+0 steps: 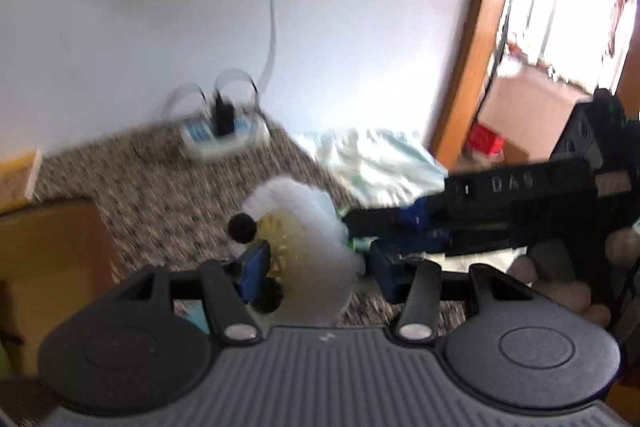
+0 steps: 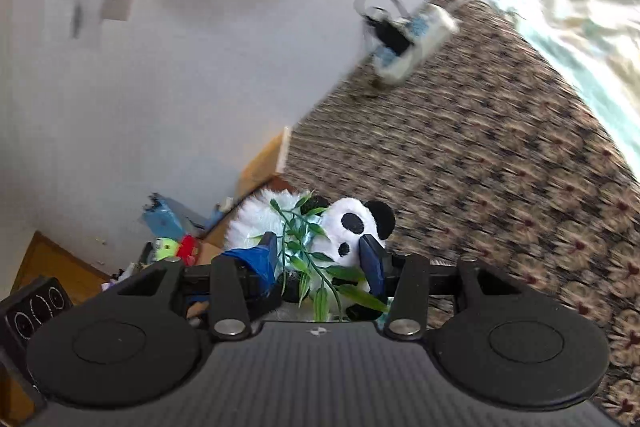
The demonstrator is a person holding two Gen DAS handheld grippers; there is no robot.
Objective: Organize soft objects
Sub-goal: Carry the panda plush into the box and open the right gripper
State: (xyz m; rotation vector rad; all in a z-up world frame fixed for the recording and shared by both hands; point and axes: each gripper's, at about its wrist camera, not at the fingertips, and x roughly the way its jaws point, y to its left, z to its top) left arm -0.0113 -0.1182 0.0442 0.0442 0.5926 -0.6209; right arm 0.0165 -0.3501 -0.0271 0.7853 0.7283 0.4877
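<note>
A white and black plush panda [image 2: 352, 227] with green fake bamboo leaves [image 2: 316, 267] is between the blue pads of my right gripper [image 2: 322, 259], which is shut on it above the patterned carpet. In the left wrist view the same panda [image 1: 308, 247] shows as a white fluffy shape with black ears between the pads of my left gripper [image 1: 316, 267], which also closes on it. The right gripper [image 1: 360, 223] reaches in from the right and touches the toy there. Both views are motion-blurred.
A white power strip [image 1: 224, 137] with a black plug lies on the patterned carpet [image 2: 500, 155] by the white wall. A pale blue-green cloth [image 1: 376, 159] lies at the right. Small toys [image 2: 176, 247] and wooden furniture [image 1: 48, 259] sit at the left.
</note>
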